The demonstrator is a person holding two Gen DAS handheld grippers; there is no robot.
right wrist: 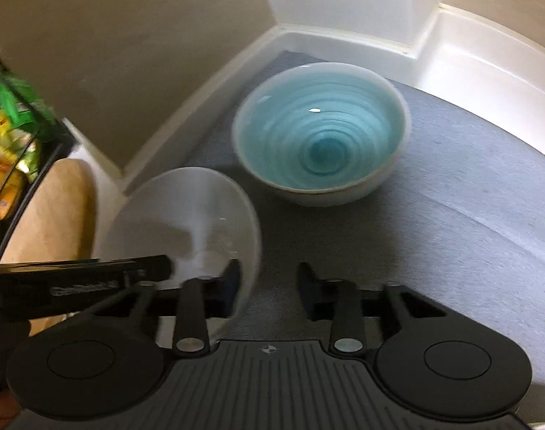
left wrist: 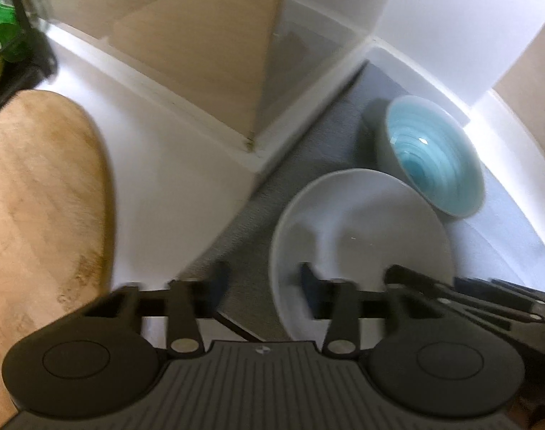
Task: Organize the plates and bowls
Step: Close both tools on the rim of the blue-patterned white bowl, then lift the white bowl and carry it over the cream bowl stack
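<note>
Left wrist view: the left tongs (left wrist: 263,285) straddle the white bowl's (left wrist: 365,229) near rim, seemingly pinching it, on the grey mat (left wrist: 308,150).

Right wrist view: the right tongs (right wrist: 269,286) clamp its opposite rim. Next, probably lifting it together into the blue bowl (right wrist: 321,132).

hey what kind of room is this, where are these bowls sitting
Most likely a home kitchen counter corner: a blue-glazed ceramic bowl and a white ceramic bowl rest on a grey drying mat, with a round wooden cutting board lying on the white counter beside it.
</note>
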